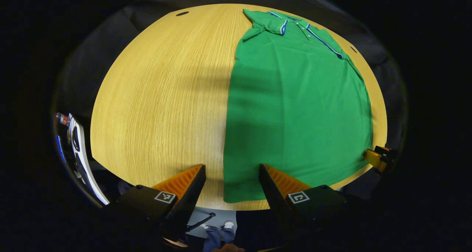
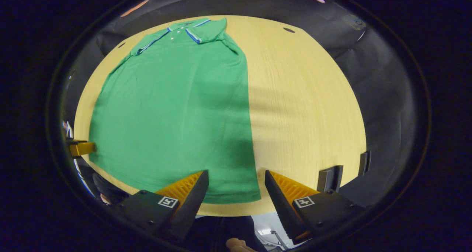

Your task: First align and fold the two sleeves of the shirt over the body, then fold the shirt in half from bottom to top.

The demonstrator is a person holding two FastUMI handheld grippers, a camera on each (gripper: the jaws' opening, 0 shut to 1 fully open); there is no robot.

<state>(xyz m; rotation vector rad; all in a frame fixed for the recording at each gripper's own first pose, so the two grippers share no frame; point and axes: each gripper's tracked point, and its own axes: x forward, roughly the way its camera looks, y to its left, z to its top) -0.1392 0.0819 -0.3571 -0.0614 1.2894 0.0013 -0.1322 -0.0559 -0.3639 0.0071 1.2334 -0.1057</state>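
Lengthwise, the shirt (image 1: 298, 111) runs from collar at upper frame to hem at lower frame on the table (image 1: 158, 97), each bottom corner between the spread, empty left gripper (image 1: 232, 171) and right gripper (image 2: 236, 176).

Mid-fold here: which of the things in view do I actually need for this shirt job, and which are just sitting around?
Needed:
- green shirt, lying flat on the table with its sleeves already folded in
- left gripper, open at the shirt's bottom left corner
- right gripper, open at its bottom right corner
- wooden table, the work surface

Just lying about:
- two dark brackets at the table edge
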